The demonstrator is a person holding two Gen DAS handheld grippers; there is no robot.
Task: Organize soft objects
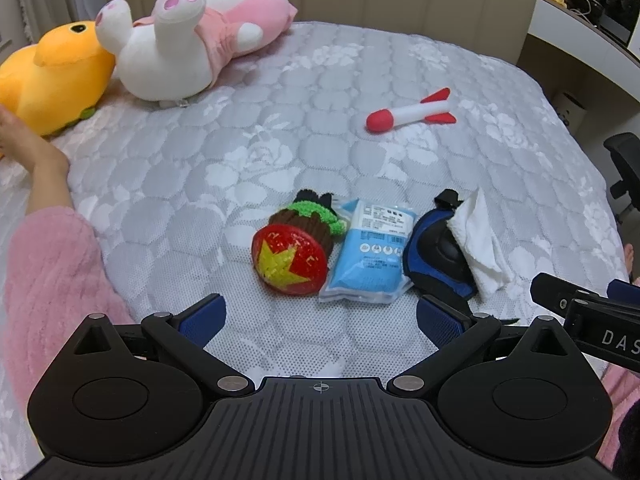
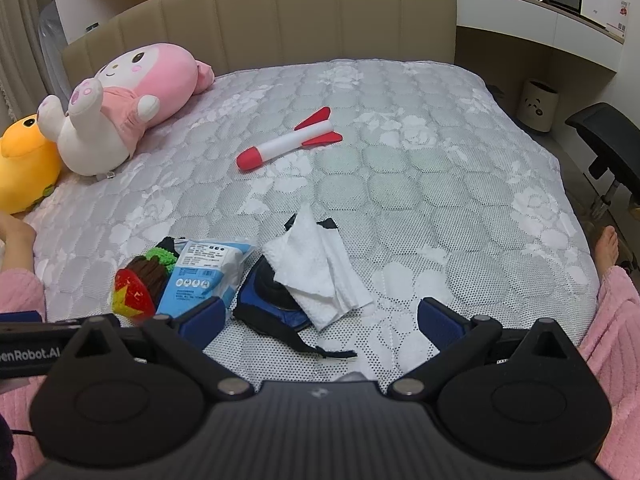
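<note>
Left gripper (image 1: 321,318): jaws spread wide, nothing between them, hovering over the mattress (image 1: 360,64) just short of the row of small things.
Right gripper (image 2: 320,318): jaws likewise spread and empty, low over the mattress, close to the blue-and-black fabric piece.
Row near the grippers: red plush with yellow star (image 1: 289,263), blue sealed packet (image 1: 368,254), blue-and-black fabric piece (image 1: 436,258) and white tissue (image 1: 478,240) lie side by side, touching or overlapping; the tissue lies partly on the fabric piece.
Foam rocket (image 2: 288,142): alone in the middle of the mattress, well apart from the row.
Large plushes: pink-and-white rabbit plush (image 1: 192,36) and yellow plush (image 1: 52,76) lean together near the headboard.
Stage: the row looks gathered, the rocket does not; whether it is waiting to be brought in or is laid where it belongs, I cannot tell.
Rocket handling: likely very light and squashy; grip the white body across its width, not the thin red fins, which would bend away.
Packet handling: smooth film, probably slippery; take it by a sealed edge.
Tissue handling: weightless and flimsy, tears or drags; pinch a folded thick part.
Star plush handling: soft, compresses; close across the brown knitted middle.
</note>
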